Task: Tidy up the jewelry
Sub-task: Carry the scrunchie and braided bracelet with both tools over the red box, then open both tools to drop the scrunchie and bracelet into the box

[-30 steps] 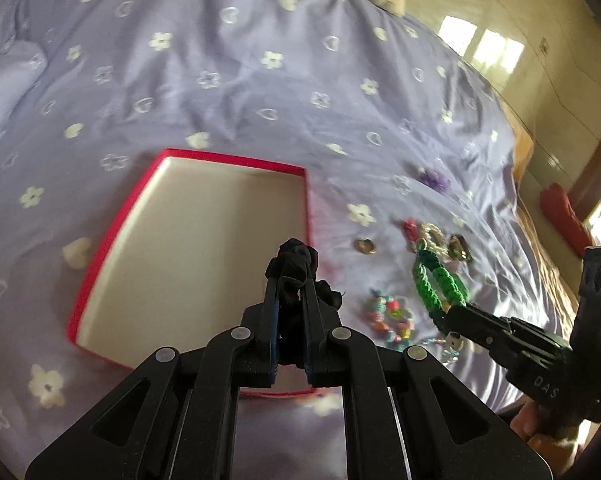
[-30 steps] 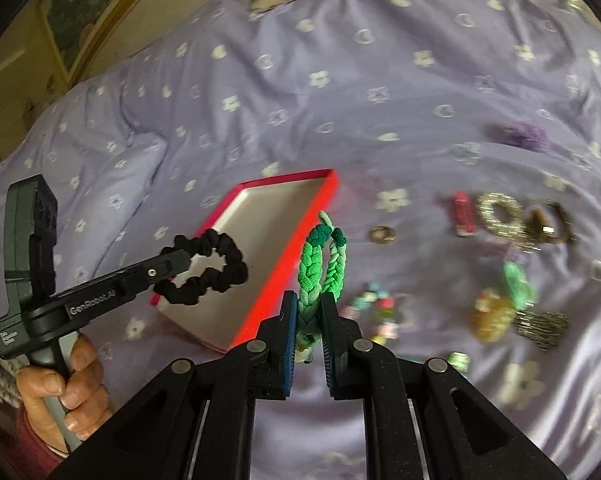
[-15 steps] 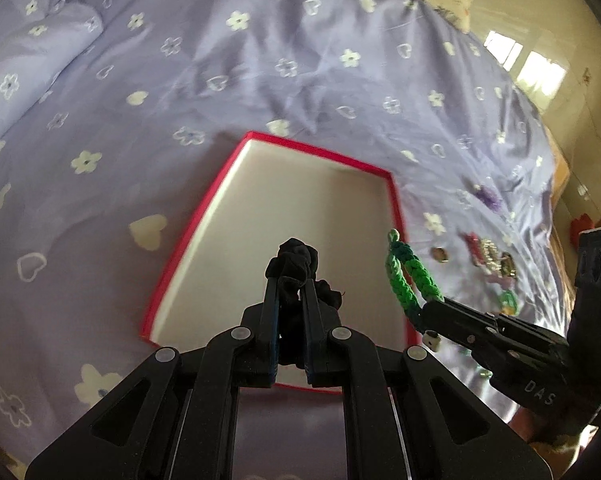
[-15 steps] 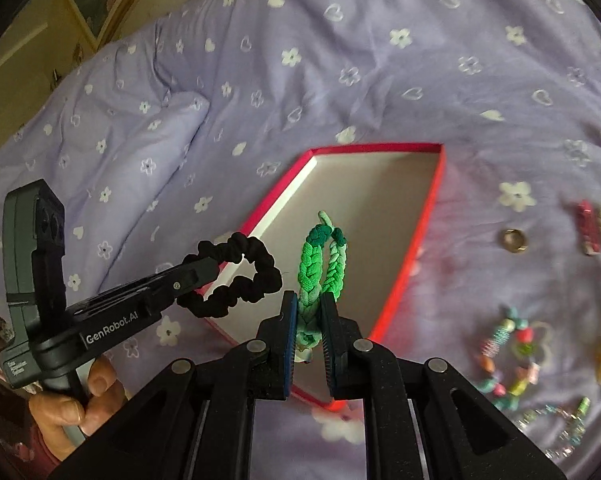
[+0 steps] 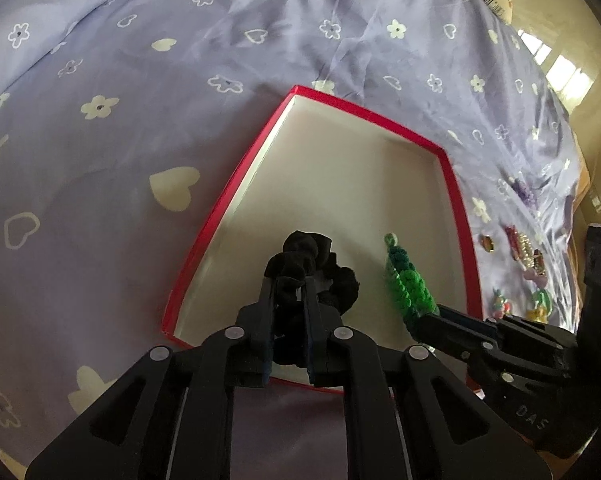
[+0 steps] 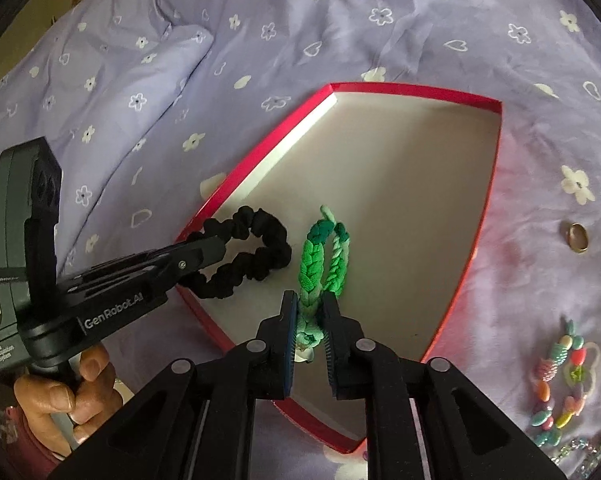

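Note:
A shallow red box [image 5: 456, 208] with a pale inside lies on the purple bedspread; it also shows in the right wrist view [image 6: 478, 236]. My left gripper [image 5: 287, 284] is shut on a black scrunchie [image 5: 306, 250] and holds it over the box's near left part; the scrunchie also shows in the right wrist view [image 6: 260, 256]. My right gripper [image 6: 310, 304] is shut on a green braided bracelet [image 6: 316, 256], just right of the scrunchie, over the box. The bracelet also shows in the left wrist view [image 5: 408, 284].
Loose jewelry lies on the bedspread right of the box: a gold ring [image 6: 577, 236], a colourful bead bracelet [image 6: 560, 392], hair clips [image 5: 526, 246] and a purple piece [image 5: 522, 190]. A pillow [image 6: 112, 80] lies at the far left. A hand [image 6: 60, 392] holds the left gripper's handle.
Both grippers moved left from above the loose jewelry to above the box, carrying the scrunchie and the green bracelet. Both have come lower and closer to the box.

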The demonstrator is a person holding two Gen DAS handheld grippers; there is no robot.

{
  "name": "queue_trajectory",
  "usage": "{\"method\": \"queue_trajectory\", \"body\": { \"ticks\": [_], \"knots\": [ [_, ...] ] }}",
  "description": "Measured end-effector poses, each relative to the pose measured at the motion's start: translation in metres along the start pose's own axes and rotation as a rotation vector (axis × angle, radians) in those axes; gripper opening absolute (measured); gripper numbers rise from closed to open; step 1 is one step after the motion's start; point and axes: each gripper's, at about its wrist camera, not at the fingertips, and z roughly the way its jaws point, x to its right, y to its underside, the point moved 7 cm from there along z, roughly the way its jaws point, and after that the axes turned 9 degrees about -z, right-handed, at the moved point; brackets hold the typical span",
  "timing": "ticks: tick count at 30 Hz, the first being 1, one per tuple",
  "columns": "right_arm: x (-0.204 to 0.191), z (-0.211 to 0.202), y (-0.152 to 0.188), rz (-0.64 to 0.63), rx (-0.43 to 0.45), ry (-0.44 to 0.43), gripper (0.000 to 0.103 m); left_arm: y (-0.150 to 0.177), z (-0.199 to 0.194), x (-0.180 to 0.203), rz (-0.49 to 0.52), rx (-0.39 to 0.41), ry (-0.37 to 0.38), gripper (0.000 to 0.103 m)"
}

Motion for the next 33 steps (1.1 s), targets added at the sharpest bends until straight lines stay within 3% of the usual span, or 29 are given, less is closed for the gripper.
{"method": "queue_trajectory", "body": {
  "ticks": [5,10,14,16,19,21,23,33],
  "knots": [
    [0.002,0.001,0.0,0.006,0.001,-0.009,0.017,0.0,0.001,-0.004,0.011,0.006,-0.025,0.013],
    [0.003,0.003,0.001,0.012,-0.002,-0.012,0.027,0.0,0.001,-0.004,0.021,0.008,-0.042,0.025],
    [0.003,0.0,0.001,0.013,0.004,-0.016,0.028,-0.001,-0.002,-0.004,0.025,0.013,-0.049,0.027],
    [0.002,-0.004,0.001,0.014,0.013,-0.017,0.028,-0.002,-0.006,-0.004,0.024,0.021,-0.055,0.033],
    [0.004,-0.017,0.001,0.023,0.043,-0.019,0.029,-0.003,-0.012,-0.002,0.023,0.03,-0.053,0.039],
    [0.007,-0.033,0.003,0.037,0.08,-0.018,0.042,-0.004,-0.017,0.002,0.029,0.037,-0.047,0.04],
    [0.013,-0.047,0.005,0.053,0.111,-0.009,0.046,-0.004,-0.021,0.01,0.039,0.043,-0.04,0.045],
    [0.071,-0.113,0.046,0.204,0.204,0.082,0.05,0.005,-0.036,0.062,0.115,0.057,0.015,0.054]
  ]
}}
